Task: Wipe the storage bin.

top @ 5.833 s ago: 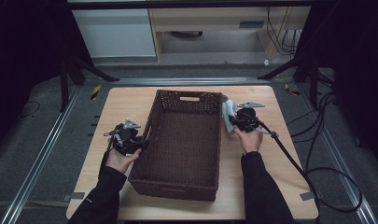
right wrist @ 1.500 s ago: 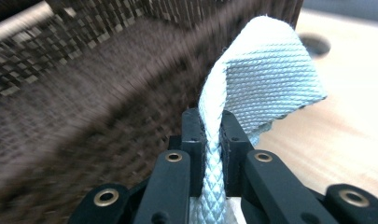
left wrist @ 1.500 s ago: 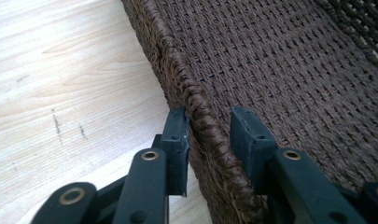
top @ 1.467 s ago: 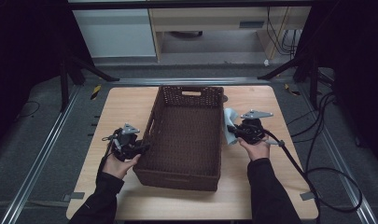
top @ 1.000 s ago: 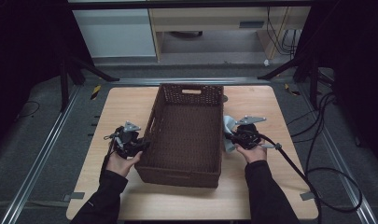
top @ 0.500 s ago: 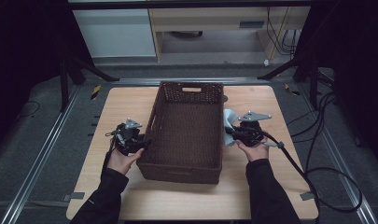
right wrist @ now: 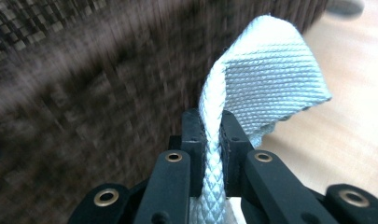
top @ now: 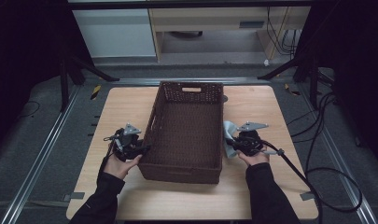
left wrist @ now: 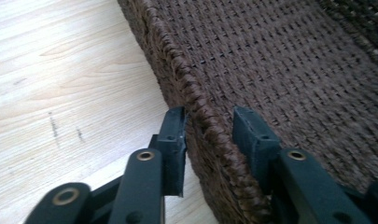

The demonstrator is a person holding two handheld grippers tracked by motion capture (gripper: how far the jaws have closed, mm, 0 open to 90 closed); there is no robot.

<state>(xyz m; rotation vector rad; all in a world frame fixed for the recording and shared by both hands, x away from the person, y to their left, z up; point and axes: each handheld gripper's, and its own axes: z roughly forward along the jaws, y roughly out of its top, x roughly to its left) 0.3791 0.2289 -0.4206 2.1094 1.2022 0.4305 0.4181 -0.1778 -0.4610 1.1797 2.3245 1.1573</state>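
Note:
A dark brown woven basket [top: 151, 126] stands lengthwise on the middle of the wooden table [top: 270, 107]. My left gripper [top: 143, 148] straddles the left rim of the basket [left wrist: 177, 70] near its front corner. The left gripper's [left wrist: 209, 126] jaws have just been closing with the rim between them; one pad lies against the rim and the other stands off it. My right gripper [top: 231, 142] is beside the basket's right wall [right wrist: 84, 93]. This right gripper [right wrist: 210, 123] is shut on a pale blue woven cloth [right wrist: 270, 74], whose free end [top: 229, 130] stands up above the jaws.
A small grey round object [top: 225, 99] lies on the table by the basket's far right corner. The right gripper's cable [top: 294, 168] trails off the table's right edge. Metal rails [top: 46, 154] run along both sides of the table.
The basket has slid away from the person and straightened. The left gripper's jaws have loosened around the rim. The right gripper, still holding the cloth, has shifted slightly beside the basket.

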